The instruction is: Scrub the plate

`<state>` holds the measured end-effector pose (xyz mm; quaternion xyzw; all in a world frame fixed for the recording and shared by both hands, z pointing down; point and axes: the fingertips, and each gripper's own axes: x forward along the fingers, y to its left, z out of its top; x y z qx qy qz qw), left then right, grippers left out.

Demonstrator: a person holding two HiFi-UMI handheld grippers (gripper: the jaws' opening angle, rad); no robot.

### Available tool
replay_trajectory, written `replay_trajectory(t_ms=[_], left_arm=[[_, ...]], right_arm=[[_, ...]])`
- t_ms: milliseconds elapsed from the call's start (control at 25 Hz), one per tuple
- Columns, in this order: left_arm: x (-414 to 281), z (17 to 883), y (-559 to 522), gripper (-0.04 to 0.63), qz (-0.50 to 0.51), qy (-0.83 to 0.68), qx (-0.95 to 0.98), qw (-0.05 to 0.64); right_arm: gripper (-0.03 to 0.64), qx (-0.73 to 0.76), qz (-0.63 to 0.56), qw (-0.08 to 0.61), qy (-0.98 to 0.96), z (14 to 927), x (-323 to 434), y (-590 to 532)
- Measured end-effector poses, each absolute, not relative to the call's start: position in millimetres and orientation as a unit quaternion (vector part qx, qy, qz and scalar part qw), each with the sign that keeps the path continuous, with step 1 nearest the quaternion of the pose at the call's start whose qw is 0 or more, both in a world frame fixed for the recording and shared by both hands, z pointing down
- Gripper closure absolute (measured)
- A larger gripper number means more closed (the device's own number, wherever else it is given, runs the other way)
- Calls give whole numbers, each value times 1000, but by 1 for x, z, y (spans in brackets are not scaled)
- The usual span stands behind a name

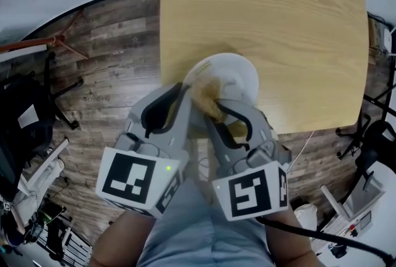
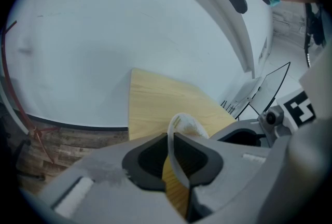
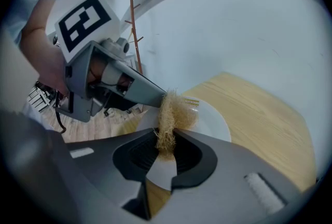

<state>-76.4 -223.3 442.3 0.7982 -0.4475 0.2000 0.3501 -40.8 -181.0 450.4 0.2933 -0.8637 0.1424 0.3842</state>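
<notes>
Your left gripper (image 1: 185,89) is clamped on the near-left rim of the plate (image 1: 238,74). In the left gripper view the thin white edge runs straight between the closed jaws. Your right gripper (image 1: 216,108) is pinched on a tan, wiry scrubber (image 1: 207,96), whose frayed tuft touches the plate just beside that clamped rim. The plate sits over the near edge of the wooden table (image 1: 297,25), and I cannot tell whether it rests there or is tipped up. It is round, so it has no long axis to follow. Most of its smooth, glossy face lies to the far right of the scrubber, so the stroke probably goes that way, away from you. The hard glaze should slide easily under the springy fibres, so the rim grip has to resist the push.
</notes>
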Motion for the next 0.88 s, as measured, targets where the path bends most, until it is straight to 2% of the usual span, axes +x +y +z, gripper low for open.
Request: replay_trajectory(t_ms=[480,880], left_arm=[[-77,445,-224,534,219,-445,802,333],[-79,446,-229,532,242,-440,805,315]], right_arm=[[548,268,171,410,-855,463,-22,-145],[548,320,206,429,-819,472,27,-148]])
